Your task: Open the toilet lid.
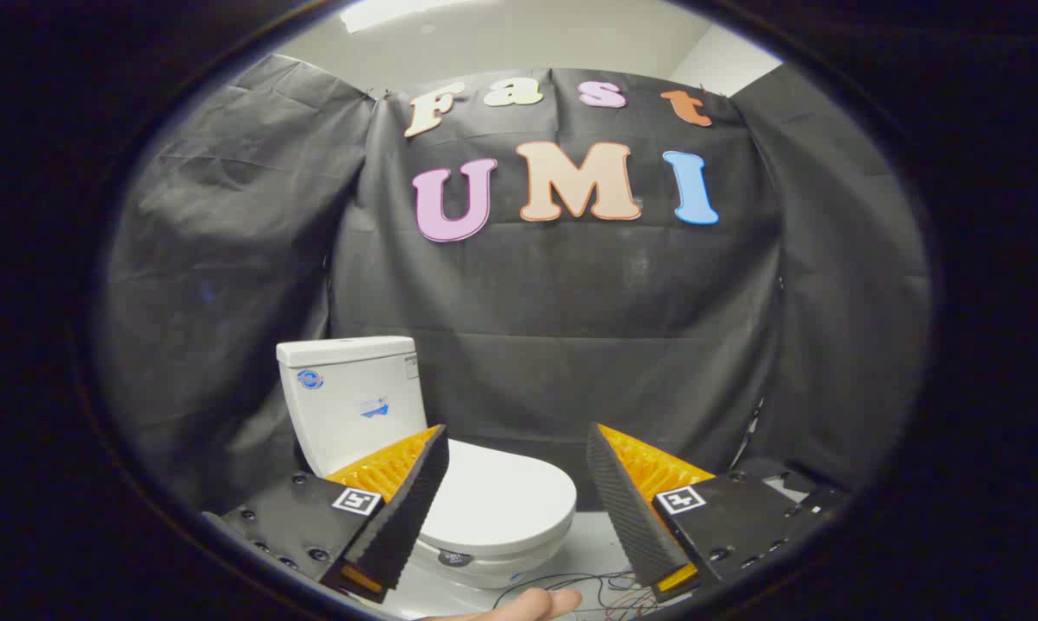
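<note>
**Lid down, fingers apart**

Gripper (515, 448) fingers (407, 500) are spread wide with nothing between them. Beyond them stands the white toilet (484, 552), its lid (502, 500) lying flat over the bowl, the tank (351, 397) behind against the black cloth wall. What looks like a fingertip (532, 604) shows beneath, beside thin wires (605, 591) on the floor.

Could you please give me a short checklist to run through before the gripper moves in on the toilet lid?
1. Gripper fingers open wide, nothing between them: ok.
2. Toilet lid down flat and closed, ready to lift: ok.
3. Lid's front edge in sight beyond the fingers: ok.
4. Fingers touching the lid: not ok, they are short of it.
5. Thin wires on the floor near the bowl, free of the path: cannot tell.
6. Tank behind the lid leaves room to swing up: cannot tell.
</note>
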A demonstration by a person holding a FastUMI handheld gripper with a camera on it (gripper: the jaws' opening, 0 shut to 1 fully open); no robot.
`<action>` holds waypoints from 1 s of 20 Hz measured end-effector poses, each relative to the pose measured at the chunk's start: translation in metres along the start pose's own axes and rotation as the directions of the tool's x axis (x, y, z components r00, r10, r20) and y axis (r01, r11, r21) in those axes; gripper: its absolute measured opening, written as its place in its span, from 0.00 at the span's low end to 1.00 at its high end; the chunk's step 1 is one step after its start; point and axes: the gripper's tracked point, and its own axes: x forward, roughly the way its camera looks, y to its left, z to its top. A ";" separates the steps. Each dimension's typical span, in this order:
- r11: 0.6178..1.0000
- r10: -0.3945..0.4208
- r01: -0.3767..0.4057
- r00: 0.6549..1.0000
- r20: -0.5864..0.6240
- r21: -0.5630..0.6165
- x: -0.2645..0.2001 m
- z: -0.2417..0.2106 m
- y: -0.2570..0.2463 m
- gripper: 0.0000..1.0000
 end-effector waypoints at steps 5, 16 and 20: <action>0.997 0.072 -0.073 0.996 0.054 0.003 0.036 0.005 0.030 1.00; 0.995 -0.006 0.003 0.999 0.036 0.103 0.034 -0.047 0.018 1.00; 0.994 -0.033 0.029 0.999 0.032 0.109 0.032 -0.055 0.010 0.99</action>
